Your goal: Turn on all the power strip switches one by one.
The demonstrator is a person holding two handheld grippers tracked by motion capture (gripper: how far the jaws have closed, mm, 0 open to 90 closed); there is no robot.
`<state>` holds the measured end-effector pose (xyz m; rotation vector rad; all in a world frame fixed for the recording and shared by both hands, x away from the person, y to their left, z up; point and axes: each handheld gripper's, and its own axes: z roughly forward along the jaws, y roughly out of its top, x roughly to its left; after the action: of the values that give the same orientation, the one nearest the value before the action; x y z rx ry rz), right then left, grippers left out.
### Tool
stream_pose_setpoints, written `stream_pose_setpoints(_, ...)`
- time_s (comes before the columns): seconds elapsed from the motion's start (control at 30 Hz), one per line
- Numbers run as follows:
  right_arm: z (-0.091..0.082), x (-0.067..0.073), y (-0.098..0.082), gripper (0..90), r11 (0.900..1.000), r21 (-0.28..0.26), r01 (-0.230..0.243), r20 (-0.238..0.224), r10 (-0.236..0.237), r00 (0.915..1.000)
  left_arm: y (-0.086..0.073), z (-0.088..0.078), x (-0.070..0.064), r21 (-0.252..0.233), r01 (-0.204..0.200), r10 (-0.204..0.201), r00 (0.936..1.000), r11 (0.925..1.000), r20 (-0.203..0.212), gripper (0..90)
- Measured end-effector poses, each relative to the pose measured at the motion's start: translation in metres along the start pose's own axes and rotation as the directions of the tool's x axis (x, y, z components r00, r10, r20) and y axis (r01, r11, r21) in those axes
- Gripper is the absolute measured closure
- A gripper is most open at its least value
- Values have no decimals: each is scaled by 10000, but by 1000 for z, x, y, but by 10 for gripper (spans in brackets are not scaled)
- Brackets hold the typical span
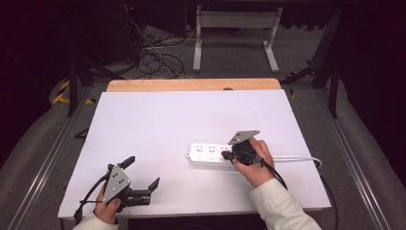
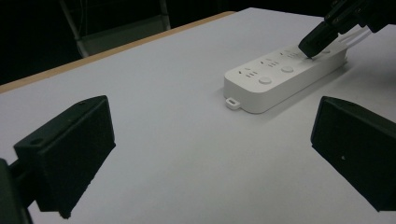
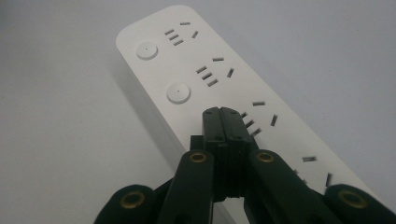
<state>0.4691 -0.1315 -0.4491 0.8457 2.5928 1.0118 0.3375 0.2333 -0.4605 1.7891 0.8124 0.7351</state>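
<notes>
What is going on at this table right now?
A person holds a two-jaw gripper in each hand at a white table. The right gripper, jaws shut together, has its tip down on the top of a white power strip, at the spot where the third round button in the row would be; whether it is pressing one cannot be told. The left gripper sits open near the table's front edge, apart from the strip.

Left tool (image 2: 212, 154) jaws wide apart; power strip (image 2: 285, 77) ahead on table (image 2: 163, 116)
</notes>
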Motion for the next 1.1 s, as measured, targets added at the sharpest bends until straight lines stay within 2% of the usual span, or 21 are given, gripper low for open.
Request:
stream_pose_setpoints(0.63,2,0,0,900,9998,196,-102,-20,103,9999,0,0,0,24,2,-2,10000,10000,7,2)
stream_pose_setpoints(1.1,5,2,2,900,9992,383,-99,195,91,9998,0,0,0,40,48,-48,10000,10000,-35,2)
